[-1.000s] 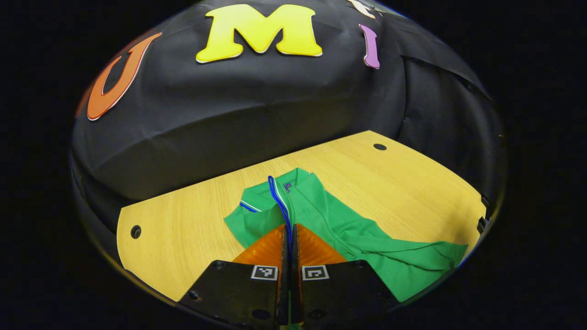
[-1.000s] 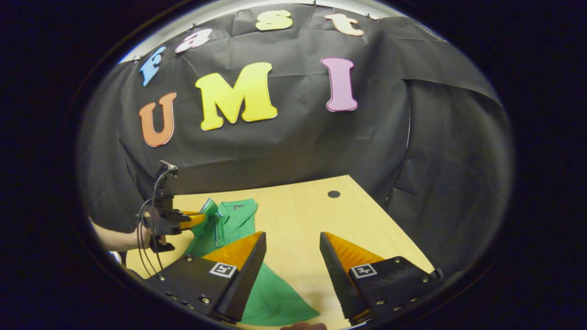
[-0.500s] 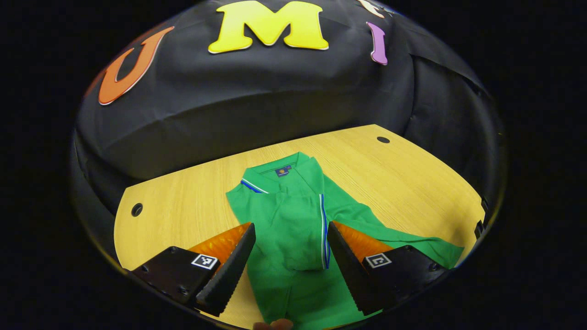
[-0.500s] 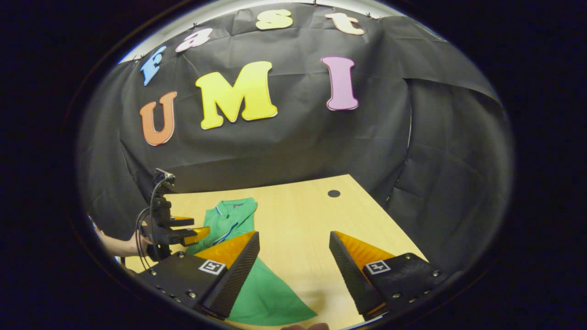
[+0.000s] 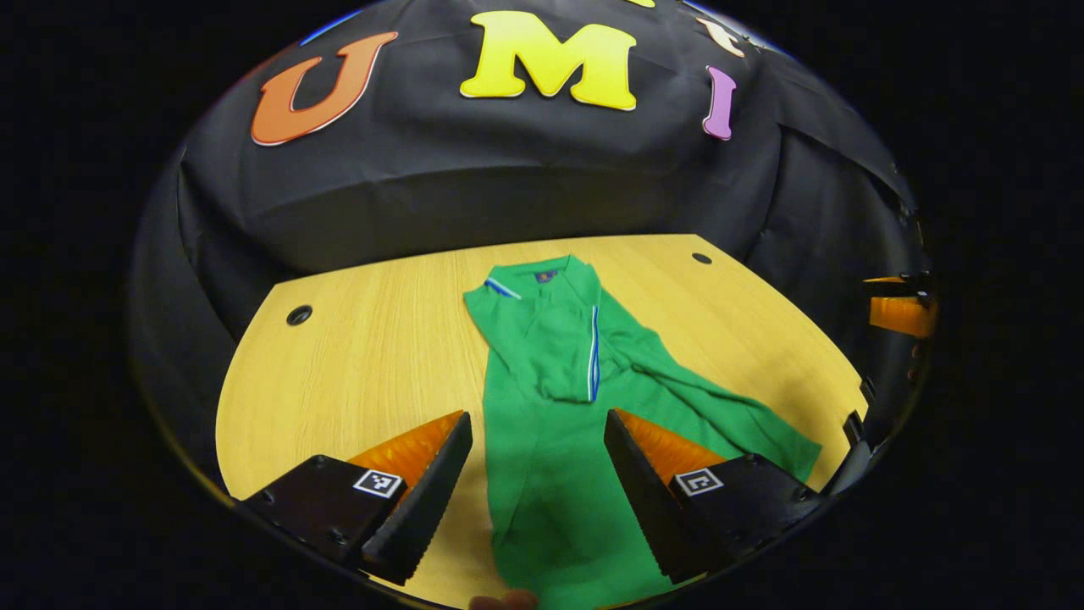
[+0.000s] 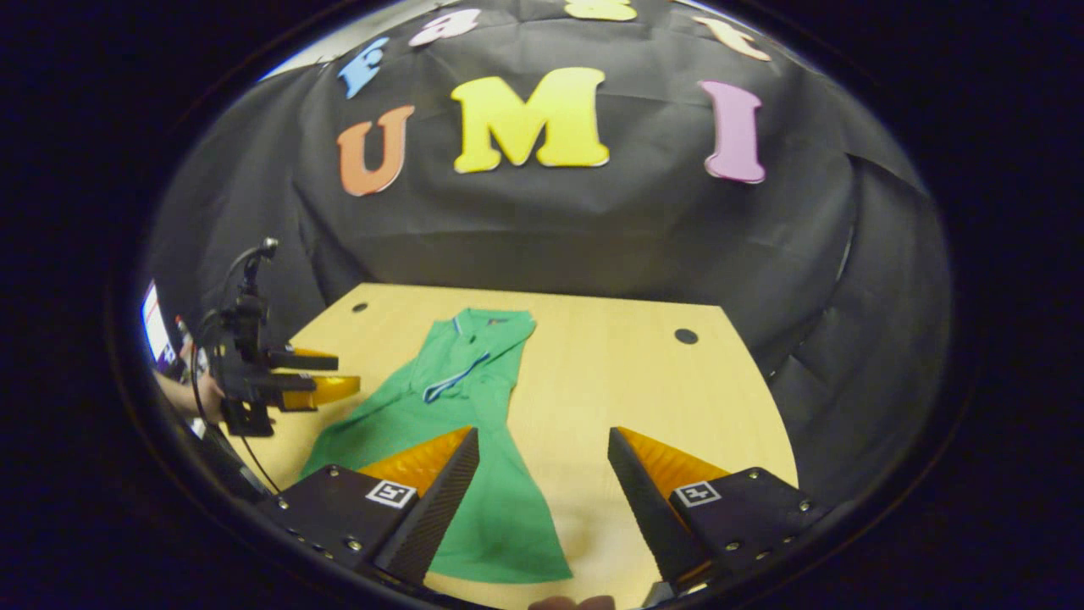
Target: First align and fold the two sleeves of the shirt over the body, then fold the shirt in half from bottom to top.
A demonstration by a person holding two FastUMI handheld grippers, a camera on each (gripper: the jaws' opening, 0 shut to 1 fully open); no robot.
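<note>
A green polo shirt [image 5: 542, 474] lies on the wooden table [image 5: 373, 356] with its collar [image 5: 542, 275] at the far end. One sleeve with blue and white trim [image 5: 584, 356] lies folded over the body. More green cloth [image 5: 745, 424] stretches out to the right. My left gripper [image 5: 535, 419] hovers open above the shirt's lower body, holding nothing. In the right gripper view the shirt [image 6: 457, 398] runs from the collar toward me. My right gripper [image 6: 542, 434] is open over the shirt's near right edge. The left gripper [image 6: 296, 385] hangs at the left, held by a hand [image 6: 182, 394].
Two round holes [image 5: 298, 315] [image 5: 701, 257] mark the table's far corners. The black cloth wall [image 5: 508, 195] closes the back and the sides. Part of the right gripper [image 5: 902, 309] shows at the far right of the left gripper view. Bare wood [image 6: 644, 381] lies right of the shirt.
My left gripper opened and let go of the trimmed sleeve, which now lies flat over the body, then drew back. My right gripper stayed open and pulled back, showing more of the table.
</note>
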